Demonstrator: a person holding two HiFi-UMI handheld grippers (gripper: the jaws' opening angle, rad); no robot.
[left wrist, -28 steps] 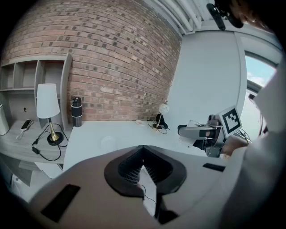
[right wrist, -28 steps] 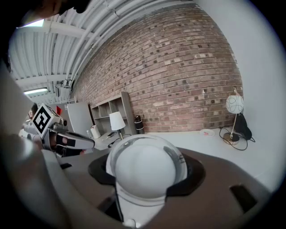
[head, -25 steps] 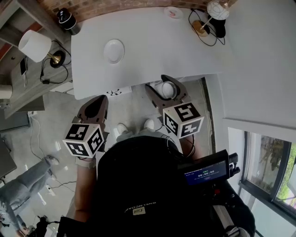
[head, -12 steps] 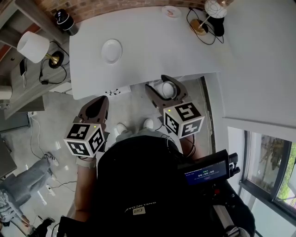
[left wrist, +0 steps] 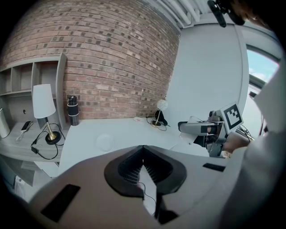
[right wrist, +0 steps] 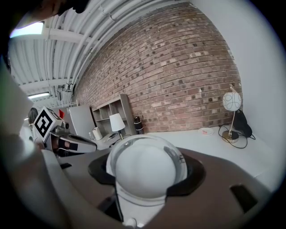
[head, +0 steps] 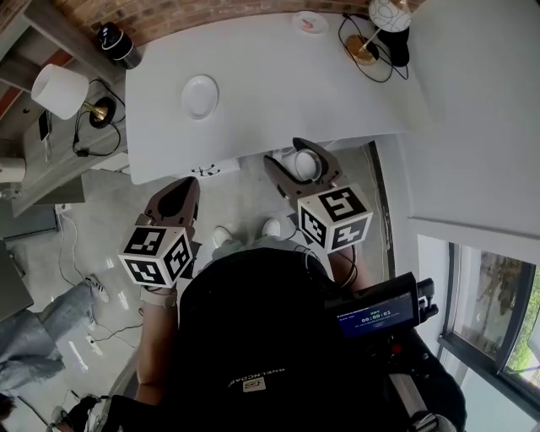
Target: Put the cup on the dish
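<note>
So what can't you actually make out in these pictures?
Cup: in the right gripper view it sits so close that its far end is hidden behind its own bulk and the right gripper.
Dish: left gripper view, faint and small; surface detail lost.
Small pink plate: head view, too small to tell what it holds.

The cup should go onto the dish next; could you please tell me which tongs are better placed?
Right. The right tongs are shut on the cup, close to the edge of the white table where the dish lies. The left tongs are shut on nothing.
</note>
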